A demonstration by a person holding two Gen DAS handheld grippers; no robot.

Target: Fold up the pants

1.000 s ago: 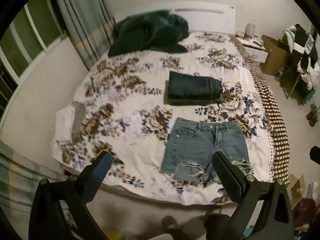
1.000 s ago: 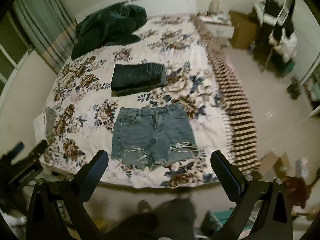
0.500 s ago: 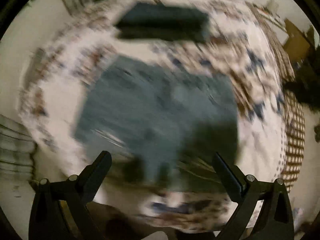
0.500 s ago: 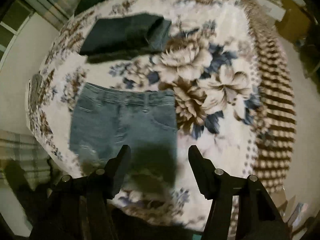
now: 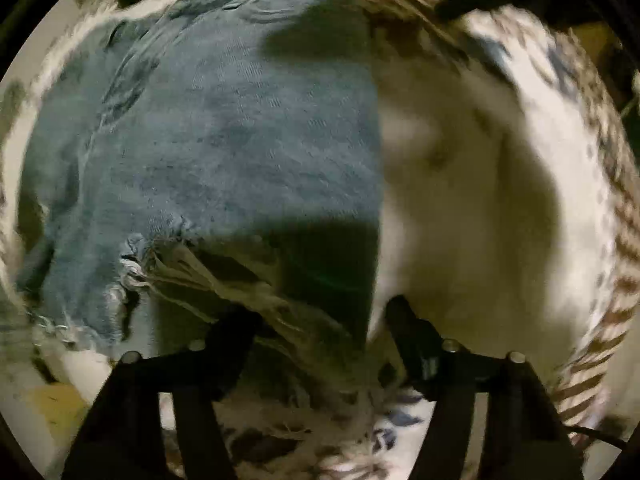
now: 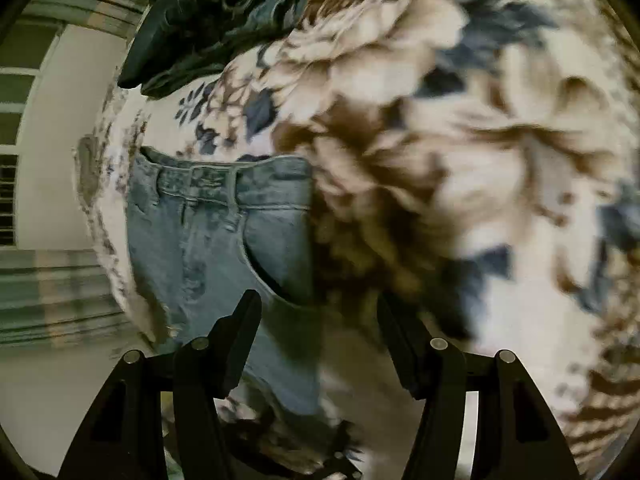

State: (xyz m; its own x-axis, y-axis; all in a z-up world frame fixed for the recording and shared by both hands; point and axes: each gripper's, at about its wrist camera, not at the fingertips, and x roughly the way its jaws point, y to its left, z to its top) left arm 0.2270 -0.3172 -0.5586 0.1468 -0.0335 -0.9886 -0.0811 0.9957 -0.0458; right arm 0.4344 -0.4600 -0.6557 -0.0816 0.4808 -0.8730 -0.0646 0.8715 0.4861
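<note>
Light-blue denim shorts [image 5: 224, 152] with frayed, ripped hems lie flat on the floral bedspread [image 5: 480, 184]. In the left wrist view my left gripper [image 5: 320, 316] is open, close above the frayed hem at the shorts' right edge. In the right wrist view the shorts [image 6: 216, 232] show their waistband and front pocket. My right gripper [image 6: 318, 308] is open, straddling the shorts' right side seam by the pocket. Neither gripper holds cloth.
A folded pair of dark jeans [image 6: 224, 8] lies on the bedspread [image 6: 460, 140] beyond the shorts. A striped curtain [image 6: 52, 292] and a wall are at the left. The brown checked edge [image 5: 600, 320] of the bed runs down the right.
Both grippers have dropped from above the foot of the bed to just over the shorts' right edge. Both have narrowed their opening. The shorts have not moved.
</note>
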